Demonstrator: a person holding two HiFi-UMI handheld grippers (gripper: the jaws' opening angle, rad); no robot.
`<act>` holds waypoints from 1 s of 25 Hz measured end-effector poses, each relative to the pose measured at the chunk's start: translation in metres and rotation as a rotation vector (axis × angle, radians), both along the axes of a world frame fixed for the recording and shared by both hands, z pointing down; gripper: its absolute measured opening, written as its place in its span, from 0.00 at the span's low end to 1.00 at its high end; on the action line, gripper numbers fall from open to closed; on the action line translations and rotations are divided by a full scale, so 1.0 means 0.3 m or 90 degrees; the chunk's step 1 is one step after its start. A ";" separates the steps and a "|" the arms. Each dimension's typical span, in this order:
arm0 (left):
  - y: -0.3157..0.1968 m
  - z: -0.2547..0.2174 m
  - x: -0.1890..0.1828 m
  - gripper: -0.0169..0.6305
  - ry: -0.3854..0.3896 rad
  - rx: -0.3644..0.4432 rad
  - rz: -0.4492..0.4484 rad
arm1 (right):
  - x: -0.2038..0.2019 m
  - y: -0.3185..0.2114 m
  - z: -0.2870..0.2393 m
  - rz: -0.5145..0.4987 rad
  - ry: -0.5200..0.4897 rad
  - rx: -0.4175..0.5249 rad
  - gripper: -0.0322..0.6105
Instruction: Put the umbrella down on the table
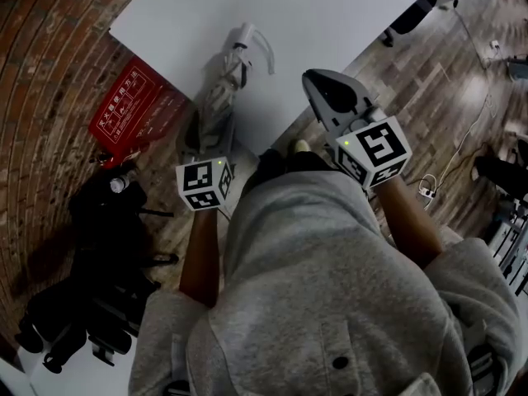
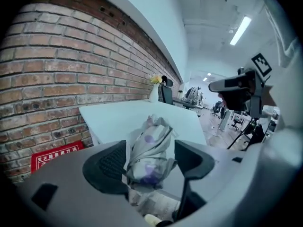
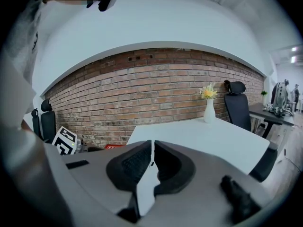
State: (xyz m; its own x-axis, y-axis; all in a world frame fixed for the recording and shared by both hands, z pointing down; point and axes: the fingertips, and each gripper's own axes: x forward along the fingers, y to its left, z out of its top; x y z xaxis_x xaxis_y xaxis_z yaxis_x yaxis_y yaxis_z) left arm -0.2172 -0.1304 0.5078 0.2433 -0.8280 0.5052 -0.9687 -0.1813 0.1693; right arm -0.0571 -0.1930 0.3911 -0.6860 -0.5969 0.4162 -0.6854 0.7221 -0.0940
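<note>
Folded umbrella (image 1: 224,85) is lying on the white tabletop (image 1: 330,23), right by the near edge, and its near end looks to stick out past that edge. That's my worry: pull the left tongs (image 2: 151,150) back carelessly and the loose fabric could snag a pad and drag the whole thing onto the floor. Left tongs are spread wide, with the umbrella between them but not squeezed. Right tongs (image 3: 152,157) are clenched on nothing, hovering off to the side
</note>
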 end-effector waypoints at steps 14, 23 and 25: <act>0.020 -0.519 0.058 0.09 -0.063 0.174 -0.119 | 0.075 0.014 -0.093 -0.036 -0.051 0.037 0.10; 0.104 -0.623 0.232 0.05 -0.074 0.159 -0.182 | 0.251 0.061 -0.199 -0.039 -0.083 0.053 0.10; 0.133 -0.642 0.269 0.05 -0.077 0.160 -0.189 | 0.301 0.087 -0.214 -0.037 -0.089 0.054 0.10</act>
State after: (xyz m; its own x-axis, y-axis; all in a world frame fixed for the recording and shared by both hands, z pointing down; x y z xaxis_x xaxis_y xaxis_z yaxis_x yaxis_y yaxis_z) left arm -0.1364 -0.0904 0.3152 -0.0732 -0.9549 0.2879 -0.9954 0.0877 0.0376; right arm 0.0331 -0.1670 0.3271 -0.7679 -0.5836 0.2642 -0.6270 0.7693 -0.1228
